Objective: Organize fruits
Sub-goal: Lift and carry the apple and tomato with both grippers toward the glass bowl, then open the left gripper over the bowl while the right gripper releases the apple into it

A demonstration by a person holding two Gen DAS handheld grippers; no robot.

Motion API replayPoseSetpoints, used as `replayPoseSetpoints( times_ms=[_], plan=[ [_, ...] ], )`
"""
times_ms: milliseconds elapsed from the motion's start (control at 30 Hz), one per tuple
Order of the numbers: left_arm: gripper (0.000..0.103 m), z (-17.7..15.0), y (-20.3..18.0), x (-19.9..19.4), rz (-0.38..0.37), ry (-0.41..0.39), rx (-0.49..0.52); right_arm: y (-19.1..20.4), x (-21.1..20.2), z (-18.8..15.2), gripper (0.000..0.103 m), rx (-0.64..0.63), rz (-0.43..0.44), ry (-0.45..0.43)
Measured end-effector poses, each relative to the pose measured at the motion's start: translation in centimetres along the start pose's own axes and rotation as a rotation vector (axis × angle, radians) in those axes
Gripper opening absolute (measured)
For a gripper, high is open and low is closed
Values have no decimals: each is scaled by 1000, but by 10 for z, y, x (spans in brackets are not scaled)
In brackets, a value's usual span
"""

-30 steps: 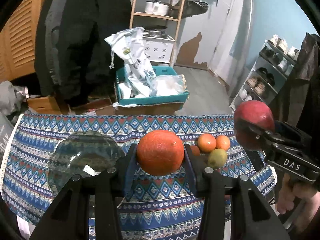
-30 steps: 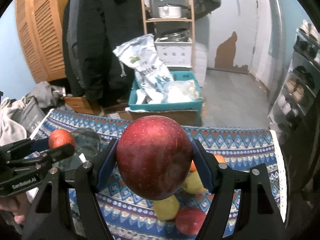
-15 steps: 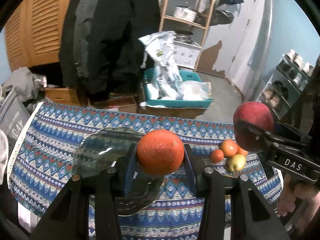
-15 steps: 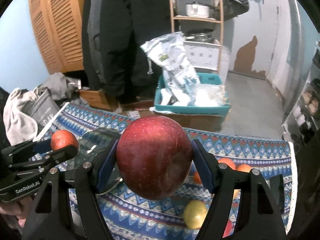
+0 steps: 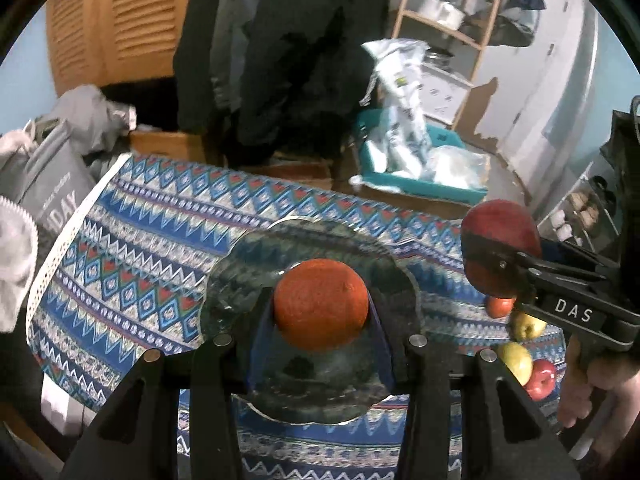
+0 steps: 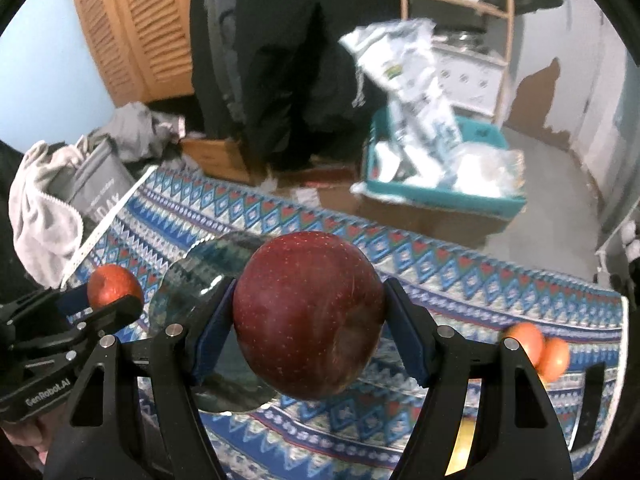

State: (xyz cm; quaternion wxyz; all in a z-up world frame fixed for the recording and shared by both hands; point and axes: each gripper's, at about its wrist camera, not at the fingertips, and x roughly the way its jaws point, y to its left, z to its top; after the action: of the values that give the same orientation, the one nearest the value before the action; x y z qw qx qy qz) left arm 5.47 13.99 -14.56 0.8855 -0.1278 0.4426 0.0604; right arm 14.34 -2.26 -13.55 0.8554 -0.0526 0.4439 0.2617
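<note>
My left gripper (image 5: pixel 321 312) is shut on an orange (image 5: pixel 321 303) and holds it over a clear glass plate (image 5: pixel 256 264) on the patterned tablecloth. My right gripper (image 6: pixel 308 320) is shut on a large dark red apple (image 6: pixel 308 316), held above the cloth just right of the plate (image 6: pixel 192 276). The apple (image 5: pixel 500 236) and right gripper show at the right of the left wrist view; the orange (image 6: pixel 114 286) and left gripper show at the left of the right wrist view. Loose fruit lies at the right: yellow-green fruit (image 5: pixel 516 356), a red apple (image 5: pixel 542 378), small oranges (image 6: pixel 536 346).
The blue patterned tablecloth (image 5: pixel 132 264) covers the table; its far edge drops to the floor. Beyond it stand a teal bin with bags (image 5: pixel 416 160), a dark coat (image 5: pixel 288 52), a wooden shelf (image 5: pixel 448 28) and a grey bag (image 5: pixel 52 188) at left.
Both grippers have swung left with their fruit. The glass plate now lies under the orange, and the loose fruit has slid to the right edge of view.
</note>
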Motion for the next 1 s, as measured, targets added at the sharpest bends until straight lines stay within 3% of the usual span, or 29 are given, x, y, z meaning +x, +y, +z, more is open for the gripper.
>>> replayPoseSetpoints(
  times_ms=[433, 700, 1000],
  plan=[
    [45, -21, 41, 47, 45, 118, -68, 28, 81, -15, 73, -37, 32, 175],
    [45, -34, 46, 73, 75, 202, -64, 38, 106, -28, 73, -78, 29, 254],
    [46, -39, 49, 83, 84, 241, -68, 37, 120, -40, 73, -99, 10, 316]
  ],
)
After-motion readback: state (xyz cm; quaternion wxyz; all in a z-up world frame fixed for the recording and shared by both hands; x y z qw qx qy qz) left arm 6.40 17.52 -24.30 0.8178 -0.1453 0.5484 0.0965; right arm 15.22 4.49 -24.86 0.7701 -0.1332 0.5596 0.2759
